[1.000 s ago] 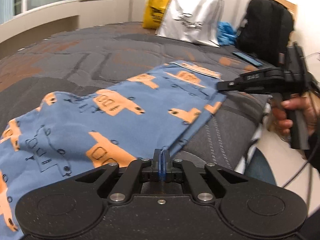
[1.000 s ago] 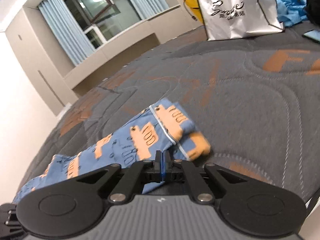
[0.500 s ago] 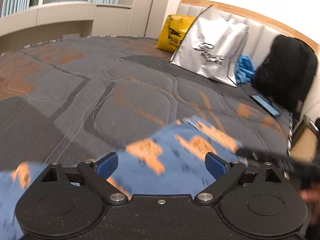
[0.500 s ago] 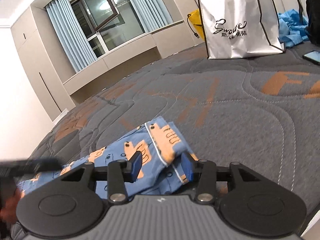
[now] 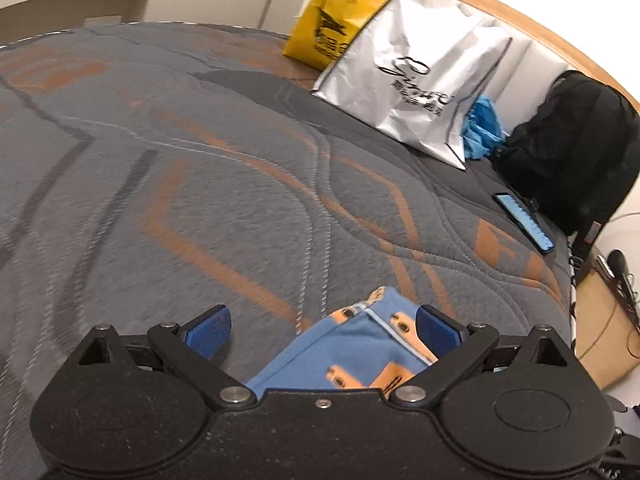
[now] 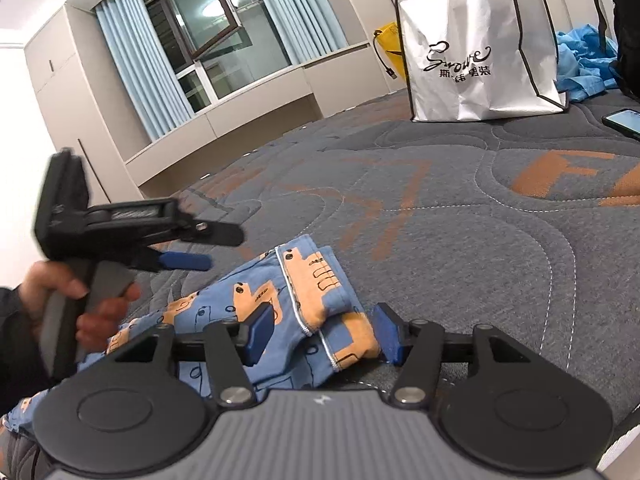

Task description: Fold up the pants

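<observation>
Pants (image 6: 288, 292) lie on the near edge of a bed (image 5: 240, 184). At the far end a shopping bag (image 5: 420, 80) stands, with a second bag (image 5: 332, 36) behind it to the left, a backpack (image 5: 568, 144) to the right and a phone (image 5: 524, 222) lying near the backpack.

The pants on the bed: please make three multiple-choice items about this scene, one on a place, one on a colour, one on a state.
1. Where does the white shopping bag stand?
A. on the bed
B. on the floor
C. on a chair

2. What colour are the pants?
A. plain grey
B. blue with orange prints
C. green with white stripes

3. How are the two hand-held grippers?
A. both shut on cloth
B. only the left open
C. both open

Key:
1 A, its base rests on the grey quilt.
2 B, orange vehicle shapes show on blue cloth.
3 C, the left hand-held gripper and the right hand-held gripper both have their blue pads spread apart.
</observation>
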`<state>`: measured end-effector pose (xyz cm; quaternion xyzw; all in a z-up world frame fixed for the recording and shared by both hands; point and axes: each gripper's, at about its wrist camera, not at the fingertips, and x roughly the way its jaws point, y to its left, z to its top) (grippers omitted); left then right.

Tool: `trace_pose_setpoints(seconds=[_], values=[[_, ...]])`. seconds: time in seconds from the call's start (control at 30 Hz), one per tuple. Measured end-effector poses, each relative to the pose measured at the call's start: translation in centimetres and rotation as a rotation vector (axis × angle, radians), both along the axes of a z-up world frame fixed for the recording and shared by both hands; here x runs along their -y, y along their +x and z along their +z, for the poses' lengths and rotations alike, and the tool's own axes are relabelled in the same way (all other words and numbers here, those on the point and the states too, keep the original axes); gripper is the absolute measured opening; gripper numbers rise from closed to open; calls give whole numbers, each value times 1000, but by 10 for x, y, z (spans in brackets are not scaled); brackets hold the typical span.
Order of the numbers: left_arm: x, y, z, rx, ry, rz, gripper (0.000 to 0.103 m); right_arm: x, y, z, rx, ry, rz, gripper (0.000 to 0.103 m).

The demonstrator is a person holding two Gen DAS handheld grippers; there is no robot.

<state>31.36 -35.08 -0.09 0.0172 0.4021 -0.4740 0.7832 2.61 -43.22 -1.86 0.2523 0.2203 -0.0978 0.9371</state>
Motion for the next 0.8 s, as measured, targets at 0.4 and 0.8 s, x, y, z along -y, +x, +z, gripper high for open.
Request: trace_pose_setpoints(seconds=[0.4,0.8], values=[[33,8,-17,-72,-1,-142,61,-4,-8,-2,32,-18,48,51],[34,-8,3,-14,-17,-163,13,1,-1,-5,74,56,2,14]])
